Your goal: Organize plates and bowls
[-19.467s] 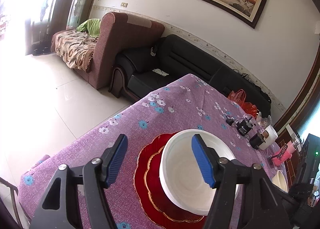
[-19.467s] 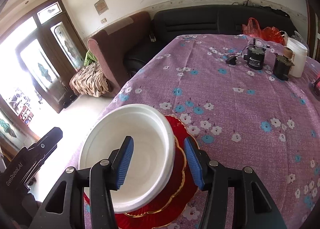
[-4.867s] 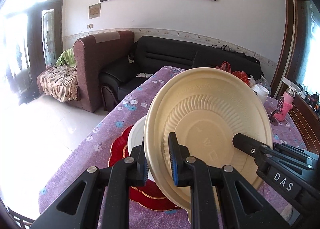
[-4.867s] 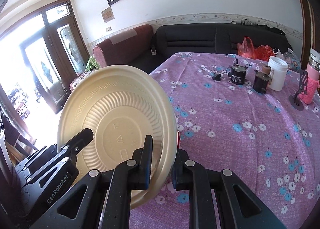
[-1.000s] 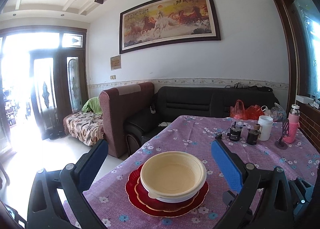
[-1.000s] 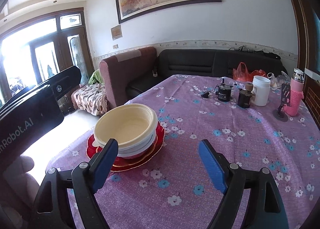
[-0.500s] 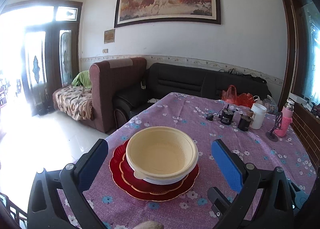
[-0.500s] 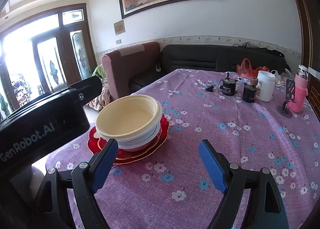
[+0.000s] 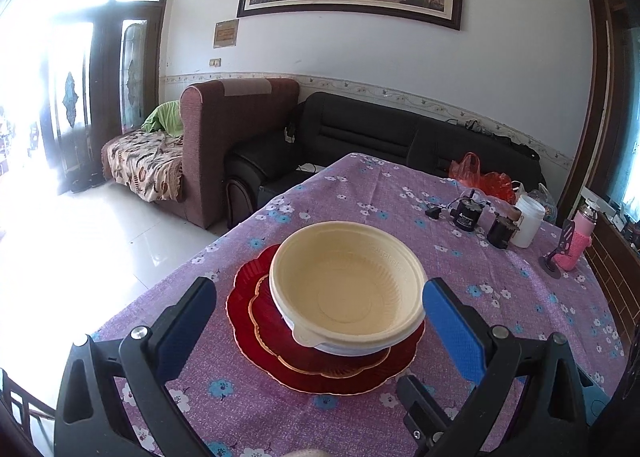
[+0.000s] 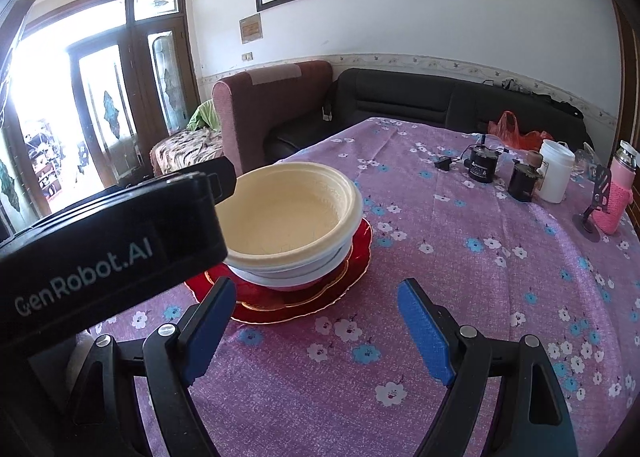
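Observation:
A cream bowl (image 9: 347, 289) sits nested in a white bowl (image 9: 352, 349), which rests on two stacked red scalloped plates (image 9: 256, 309) on the purple flowered tablecloth. The stack also shows in the right wrist view: cream bowl (image 10: 288, 213), white bowl (image 10: 296, 273), red plates (image 10: 320, 297). My left gripper (image 9: 320, 321) is open and empty, just in front of the stack, its blue pads (image 9: 452, 333) wide apart. My right gripper (image 10: 316, 329) is open and empty, to the near right of the stack. The left gripper's black body (image 10: 108, 249) hides the stack's left side.
At the table's far right stand two dark jars (image 9: 466, 215), a white tub (image 9: 528, 227), a pink bottle (image 9: 578, 245) and a small black stand (image 10: 592, 213). A red bag (image 9: 480, 177), a black sofa (image 9: 380, 137) and a brown armchair (image 9: 236, 129) lie beyond the table.
Both grippers have moved closer to the stack and lower, so the bowls look larger. Both stay open and empty. The stack has not moved.

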### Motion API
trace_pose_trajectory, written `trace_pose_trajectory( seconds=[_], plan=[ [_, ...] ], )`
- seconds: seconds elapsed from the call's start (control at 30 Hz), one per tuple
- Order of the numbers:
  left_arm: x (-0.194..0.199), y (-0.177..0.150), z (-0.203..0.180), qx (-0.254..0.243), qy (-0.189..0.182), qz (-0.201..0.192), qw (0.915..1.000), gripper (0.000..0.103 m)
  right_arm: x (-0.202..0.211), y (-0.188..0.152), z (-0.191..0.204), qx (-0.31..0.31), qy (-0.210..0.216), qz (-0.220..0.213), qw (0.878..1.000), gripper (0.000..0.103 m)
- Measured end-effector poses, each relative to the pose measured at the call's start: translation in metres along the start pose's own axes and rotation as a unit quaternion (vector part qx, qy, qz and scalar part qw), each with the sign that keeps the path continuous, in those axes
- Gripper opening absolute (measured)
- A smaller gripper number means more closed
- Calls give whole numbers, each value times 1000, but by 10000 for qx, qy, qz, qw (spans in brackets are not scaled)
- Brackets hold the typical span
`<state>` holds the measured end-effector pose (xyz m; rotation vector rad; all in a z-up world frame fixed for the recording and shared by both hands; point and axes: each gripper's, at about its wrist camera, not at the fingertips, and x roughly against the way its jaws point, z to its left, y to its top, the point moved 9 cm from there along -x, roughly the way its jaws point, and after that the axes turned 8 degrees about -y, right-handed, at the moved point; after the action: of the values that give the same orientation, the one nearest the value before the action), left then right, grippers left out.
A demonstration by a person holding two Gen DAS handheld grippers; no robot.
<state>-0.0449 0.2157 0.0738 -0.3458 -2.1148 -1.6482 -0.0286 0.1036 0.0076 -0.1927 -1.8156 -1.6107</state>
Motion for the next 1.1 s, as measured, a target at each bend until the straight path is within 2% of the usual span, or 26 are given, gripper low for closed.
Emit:
trace_pose_trajectory(
  seconds=[0.17, 0.53, 1.1],
  plan=[
    [-4, 0, 17, 62, 168, 66, 9998, 103, -10, 3, 13, 54, 81, 92, 9999, 87],
    [-12, -1, 44, 255, 295, 189, 9991, 103, -24, 7, 35, 186, 177, 211, 9994, 87],
    [-17, -6, 49, 229, 397, 258, 9986, 103, -31, 4, 45, 218, 262, 321, 9989, 87]
  ],
)
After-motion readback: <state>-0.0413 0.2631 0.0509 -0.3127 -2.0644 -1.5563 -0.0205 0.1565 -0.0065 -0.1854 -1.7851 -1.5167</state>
